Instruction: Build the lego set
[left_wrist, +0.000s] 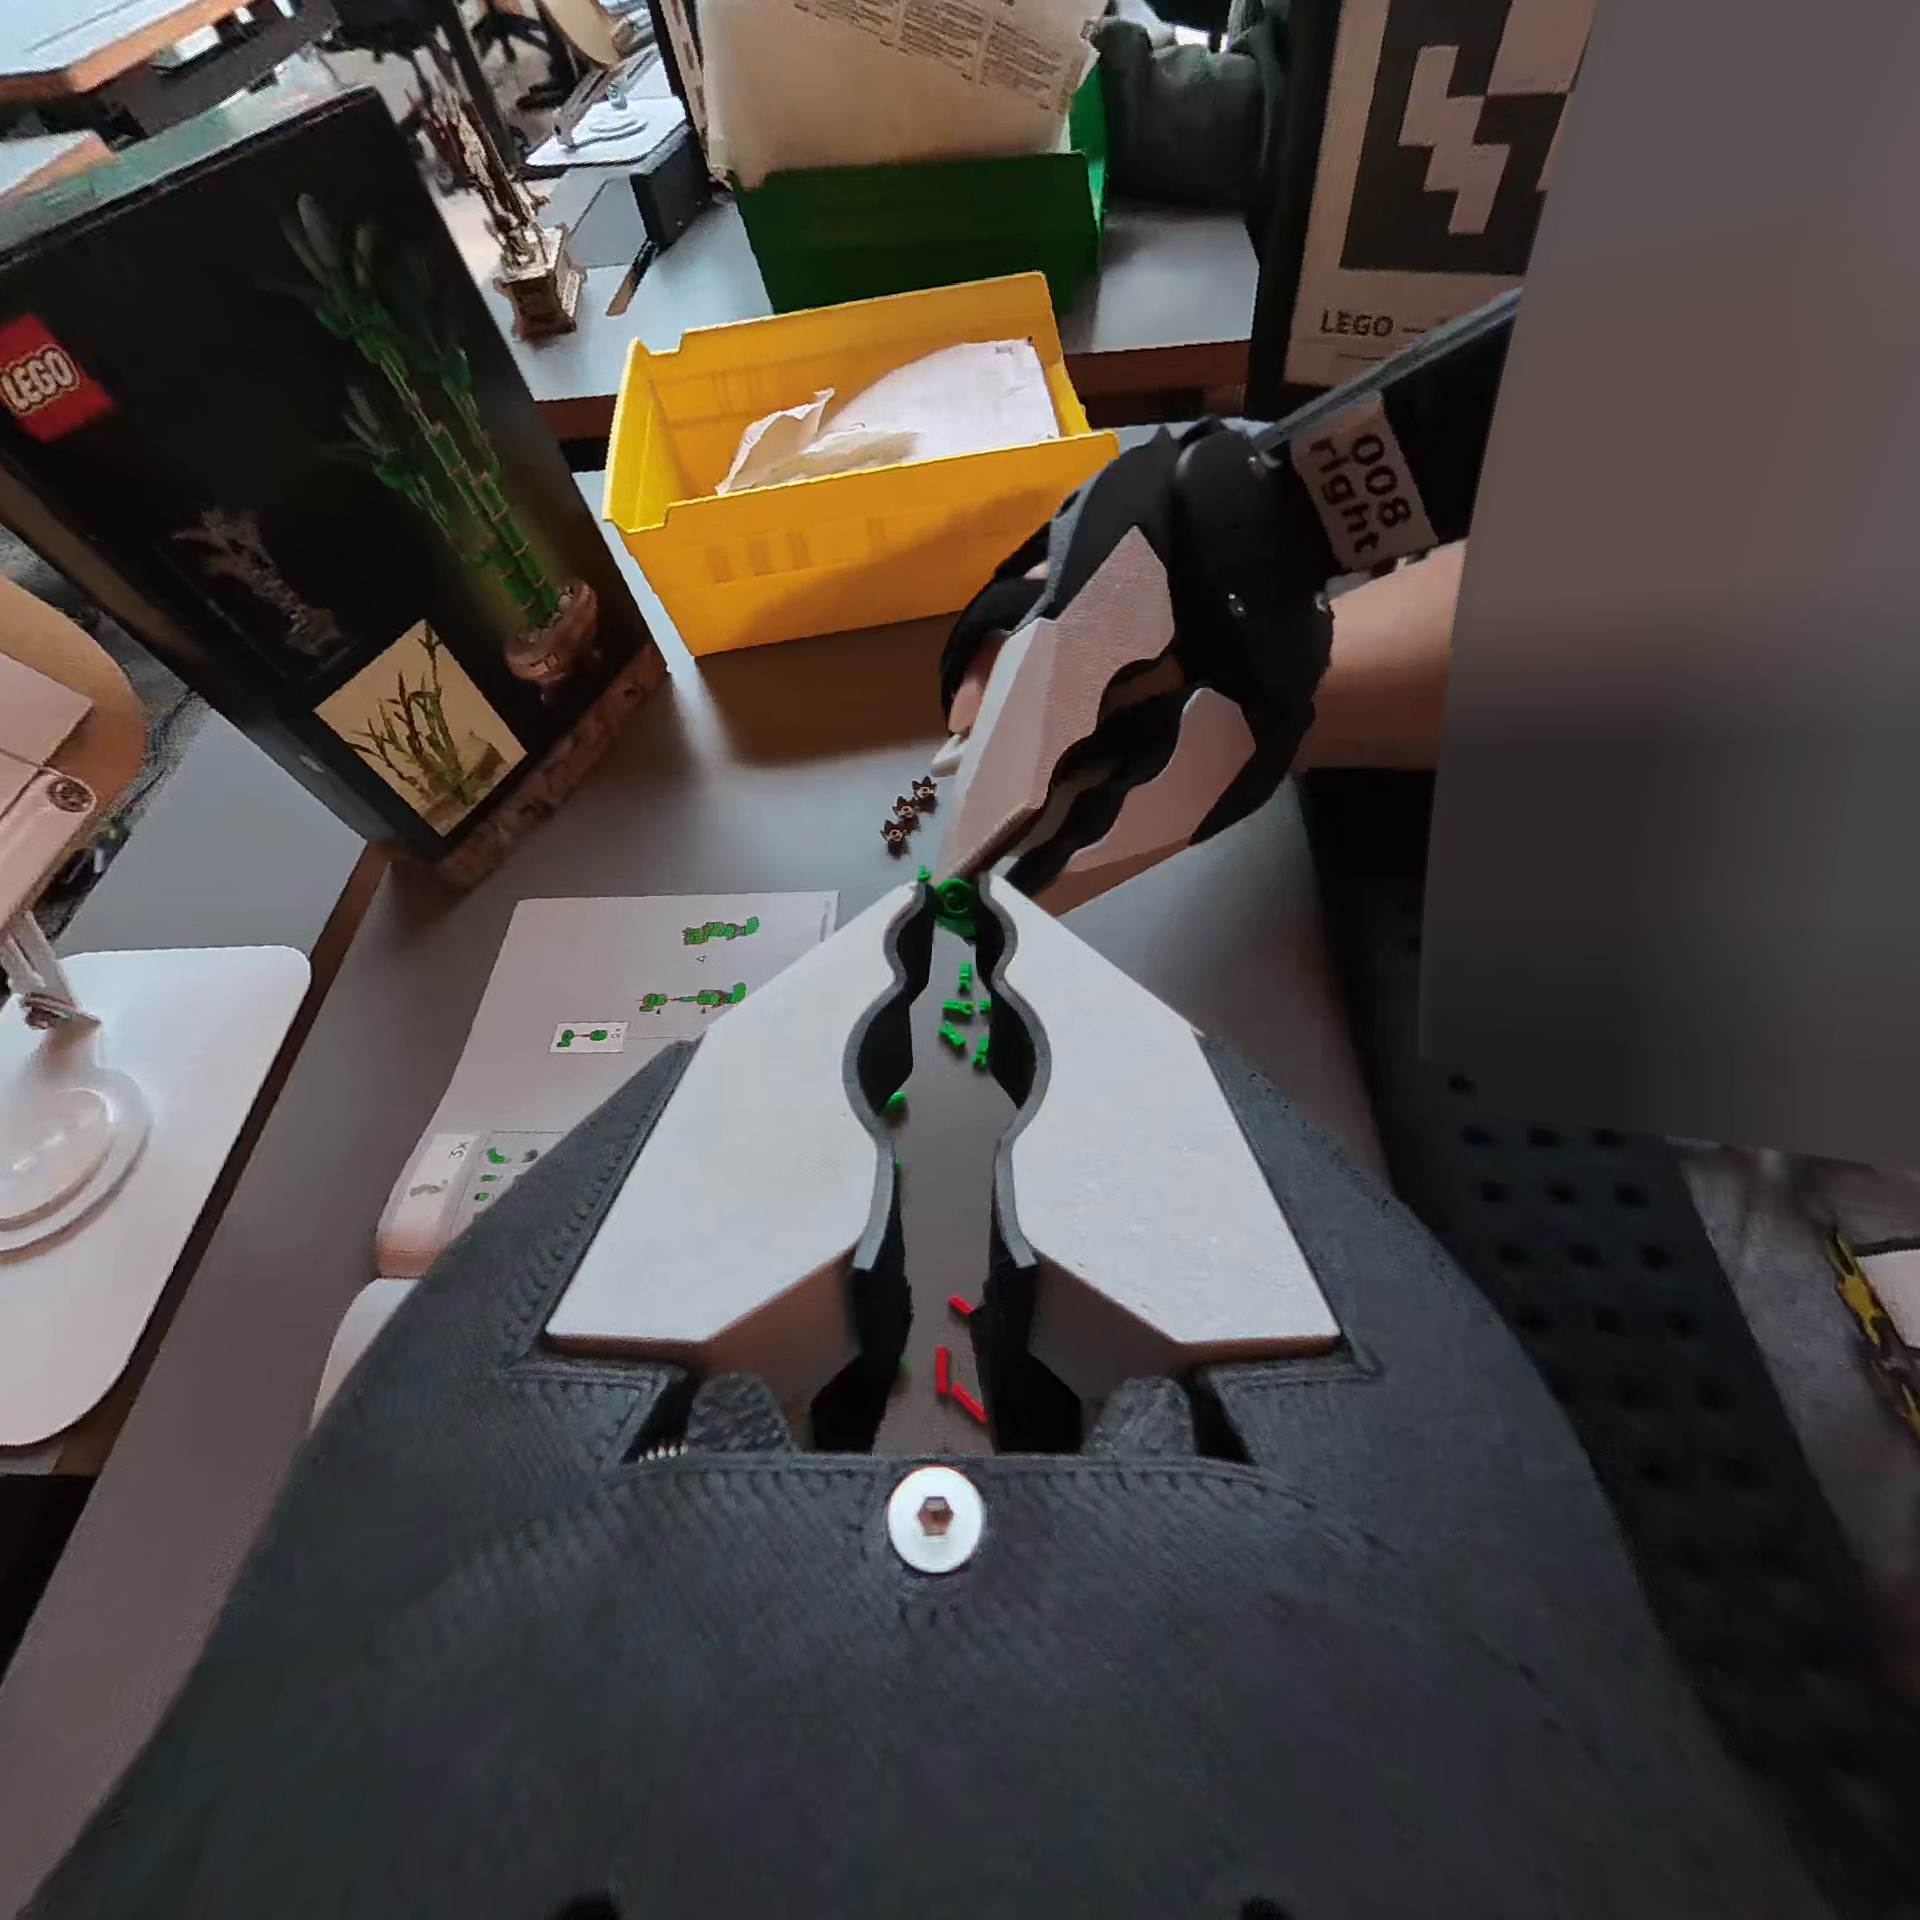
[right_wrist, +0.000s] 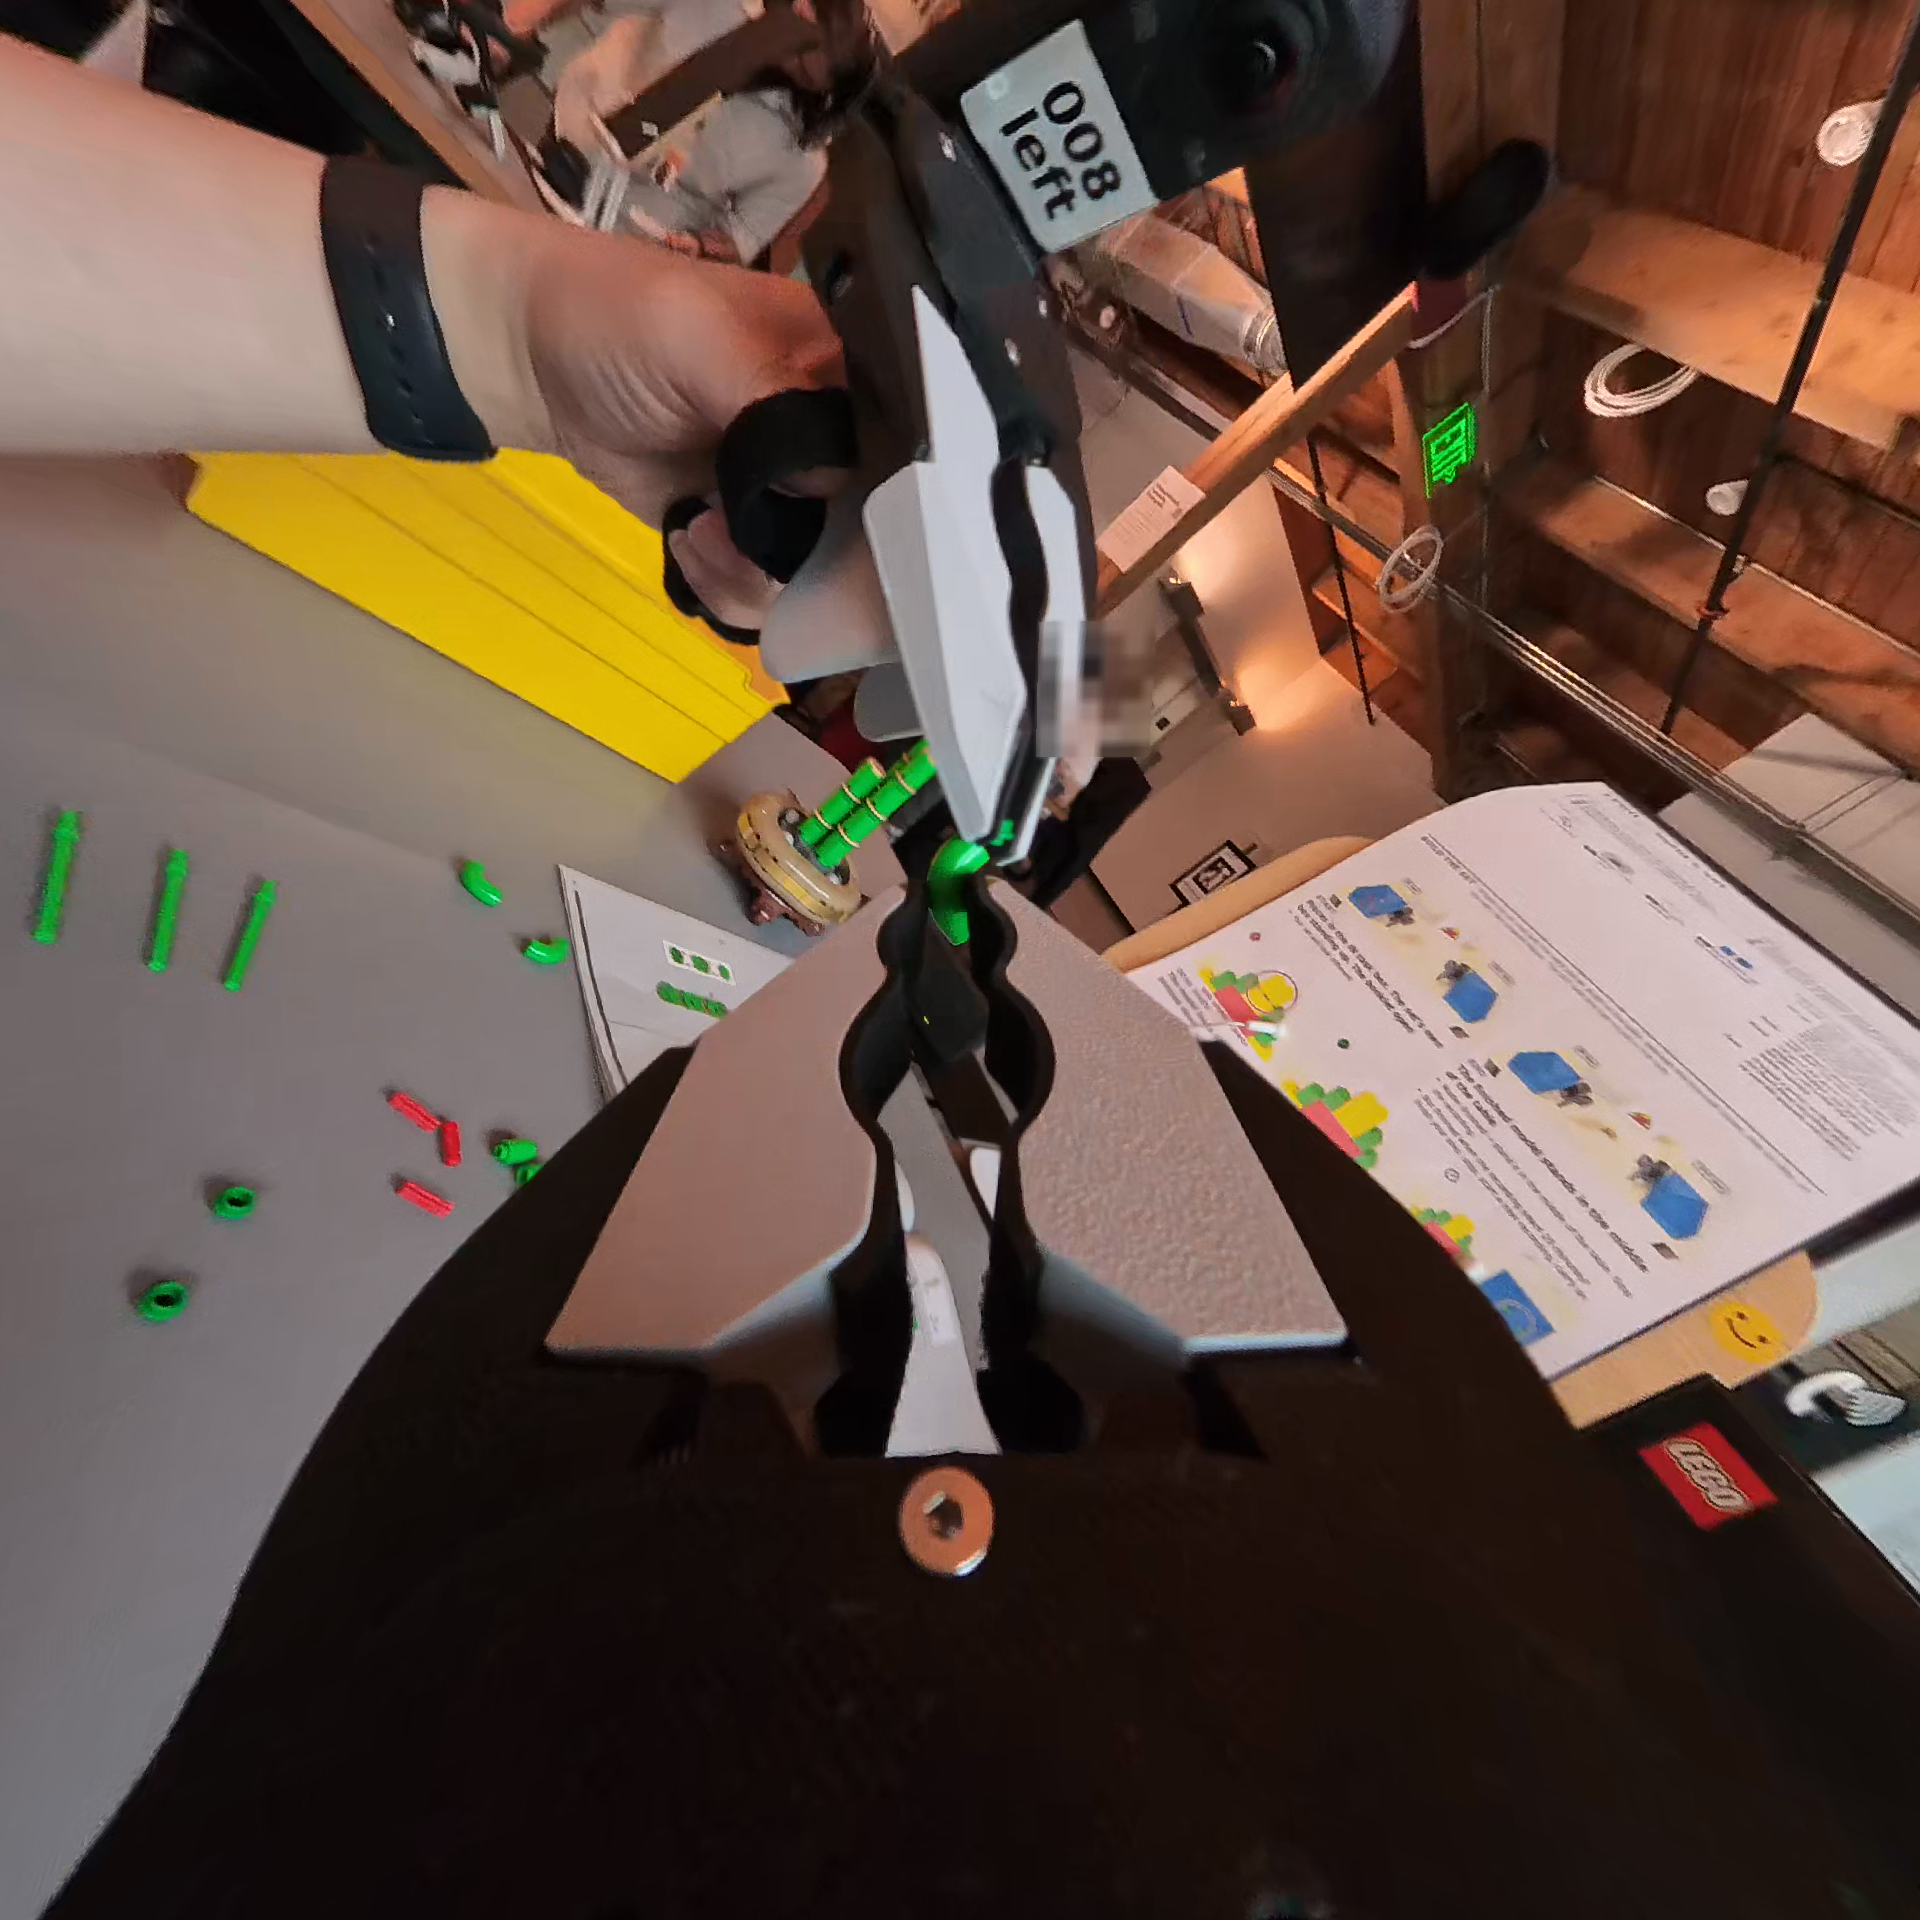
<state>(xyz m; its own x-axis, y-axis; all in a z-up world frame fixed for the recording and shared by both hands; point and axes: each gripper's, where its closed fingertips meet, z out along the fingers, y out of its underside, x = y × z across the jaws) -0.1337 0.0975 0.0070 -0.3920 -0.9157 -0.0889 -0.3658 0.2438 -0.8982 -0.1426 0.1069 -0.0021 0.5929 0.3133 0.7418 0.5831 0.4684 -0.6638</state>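
In the left wrist view my left gripper (left_wrist: 954, 906) is shut on a small round green piece (left_wrist: 951, 896) just above the table. My right gripper (left_wrist: 961, 857) comes in from the upper right, and its tips touch that piece. In the right wrist view my right gripper (right_wrist: 951, 899) is shut on a green curved piece (right_wrist: 948, 883). The left gripper (right_wrist: 997, 840) comes down from above and meets it tip to tip. Loose green rods (right_wrist: 166, 909), green rings (right_wrist: 234, 1200), red pins (right_wrist: 421, 1195) and green elbows (right_wrist: 480, 881) lie on the grey table.
A part-built green stalk on a tan round base (right_wrist: 800, 857) lies behind the grippers. An instruction booklet (left_wrist: 623, 997) lies on the table. A yellow bin (left_wrist: 852, 488) and a black set box (left_wrist: 312, 468) stand at the back. Small brown pieces (left_wrist: 909, 810) lie nearby. A printed sheet (right_wrist: 1558, 1039) lies on the right. The grippers are tip to tip, or close to it.
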